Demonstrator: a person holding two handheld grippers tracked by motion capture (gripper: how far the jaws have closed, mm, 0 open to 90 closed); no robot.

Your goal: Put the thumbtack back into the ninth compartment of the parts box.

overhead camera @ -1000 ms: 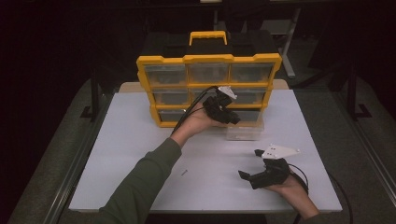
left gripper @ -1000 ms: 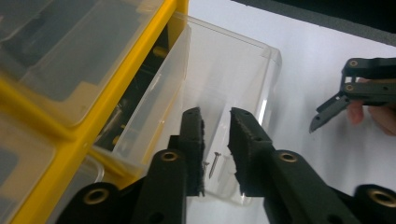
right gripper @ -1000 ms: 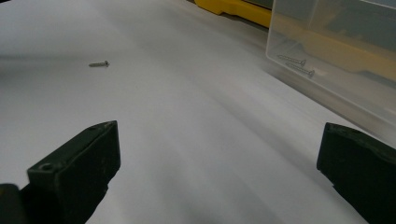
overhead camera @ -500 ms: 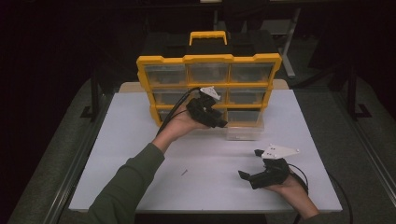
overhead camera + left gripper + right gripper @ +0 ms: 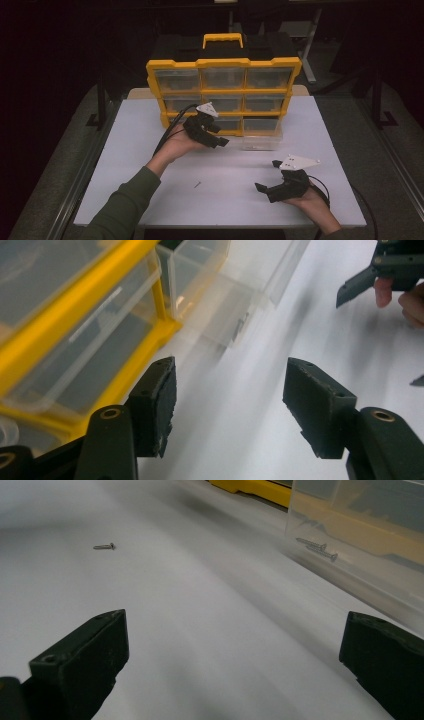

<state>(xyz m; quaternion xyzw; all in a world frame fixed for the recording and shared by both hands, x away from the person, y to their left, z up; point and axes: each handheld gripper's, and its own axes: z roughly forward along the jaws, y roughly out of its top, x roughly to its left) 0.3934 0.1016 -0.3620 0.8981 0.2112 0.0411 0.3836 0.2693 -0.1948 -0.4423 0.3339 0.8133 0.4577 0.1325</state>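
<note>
A yellow organiser point(image 5: 223, 63) with clear drawers stands at the back of the white table point(image 5: 150, 125). One clear drawer point(image 5: 261, 141) is pulled out at its bottom right and rests on the table; it holds two screws point(image 5: 316, 548). My left gripper point(image 5: 220, 137) hovers just left of that drawer. Its jaws have just been opening and are open with nothing between the pads point(image 5: 161, 405). My right gripper point(image 5: 266, 176) rests near the front right, open wide and empty. A single screw point(image 5: 197, 184) lies loose on the table between the two hands.
The left gripper view has the drawer point(image 5: 240, 305) ahead and the yellow frame point(image 5: 75, 305) close on its left, with the right gripper's jaw point(image 5: 357, 285) far off. The loose screw point(image 5: 104, 546) lies ahead left of my right gripper.
My left gripper has moved left and toward the person, away from the pulled-out drawer, and its jaws have opened. The right gripper has stayed put.
</note>
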